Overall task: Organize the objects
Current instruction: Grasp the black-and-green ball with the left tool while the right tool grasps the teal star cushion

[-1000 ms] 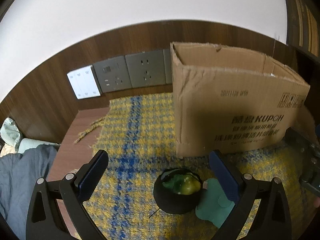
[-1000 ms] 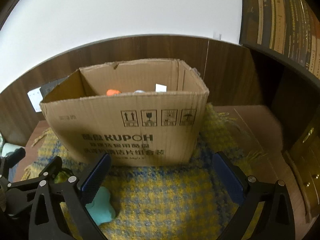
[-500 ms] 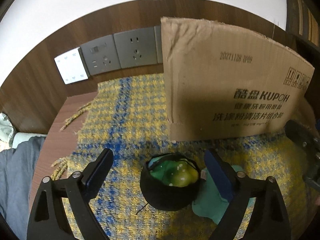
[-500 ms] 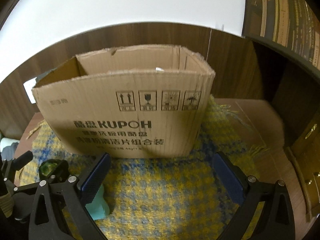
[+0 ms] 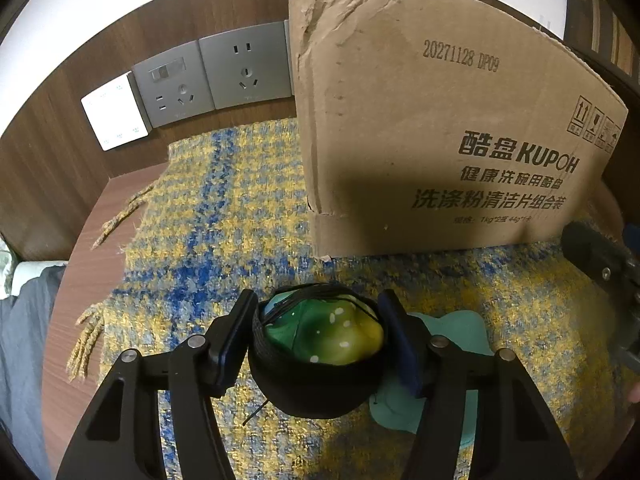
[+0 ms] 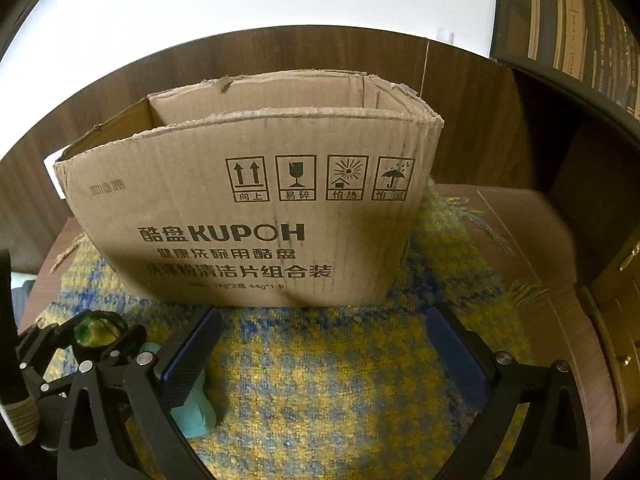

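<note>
Your left gripper (image 5: 318,338), lower centre, pads pressed on the black mesh pouch holding a green-yellow ball (image 5: 320,344). Teal soft piece (image 5: 452,332) just right of it. Brown cardboard box (image 5: 440,140) upper right, on yellow-blue woven cloth (image 5: 208,216). Your right gripper (image 6: 320,356) spread wide, holding nothing.

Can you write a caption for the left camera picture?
Left gripper squeezes a green ball in black netting before the cardboard box.

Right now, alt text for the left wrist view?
The left gripper is shut on a green-and-yellow ball in a black net, on a yellow-blue woven cloth. A teal object lies beside it; a cardboard box stands behind.
</note>
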Action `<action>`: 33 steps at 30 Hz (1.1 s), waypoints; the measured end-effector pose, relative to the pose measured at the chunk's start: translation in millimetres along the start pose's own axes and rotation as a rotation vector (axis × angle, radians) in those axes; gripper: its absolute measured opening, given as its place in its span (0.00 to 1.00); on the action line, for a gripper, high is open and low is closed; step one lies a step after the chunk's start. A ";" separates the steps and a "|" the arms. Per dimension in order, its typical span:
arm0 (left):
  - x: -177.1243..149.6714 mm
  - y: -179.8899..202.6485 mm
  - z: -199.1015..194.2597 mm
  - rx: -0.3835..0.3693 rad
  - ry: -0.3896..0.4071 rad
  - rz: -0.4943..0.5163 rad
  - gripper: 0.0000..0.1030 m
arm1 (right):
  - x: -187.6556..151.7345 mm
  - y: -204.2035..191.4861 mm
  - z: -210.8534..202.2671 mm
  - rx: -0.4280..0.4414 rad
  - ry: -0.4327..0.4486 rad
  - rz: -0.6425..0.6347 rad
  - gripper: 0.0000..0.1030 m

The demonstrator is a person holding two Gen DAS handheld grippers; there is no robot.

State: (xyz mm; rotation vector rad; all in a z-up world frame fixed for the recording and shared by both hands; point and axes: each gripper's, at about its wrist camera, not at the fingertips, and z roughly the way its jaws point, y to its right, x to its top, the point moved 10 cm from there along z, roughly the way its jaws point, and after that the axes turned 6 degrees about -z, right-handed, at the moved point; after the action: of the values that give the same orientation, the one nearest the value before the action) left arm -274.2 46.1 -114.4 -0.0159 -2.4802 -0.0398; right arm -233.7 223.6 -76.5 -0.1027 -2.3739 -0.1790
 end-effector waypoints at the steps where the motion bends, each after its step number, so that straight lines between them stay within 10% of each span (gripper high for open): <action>1: 0.0 0.0 -0.7 0.000 0.001 0.000 0.59 | 0.4 -0.5 -0.1 0.000 0.002 0.000 0.99; 33: -9.9 -98.2 -53.2 0.123 0.113 -0.128 0.59 | -28.7 -108.7 12.4 0.144 -0.080 -0.129 0.99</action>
State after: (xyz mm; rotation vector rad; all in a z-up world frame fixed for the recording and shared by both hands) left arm -235.8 -53.9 -81.0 0.1919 -2.3631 0.0555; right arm -235.0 117.6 -116.0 0.1145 -2.4656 -0.0652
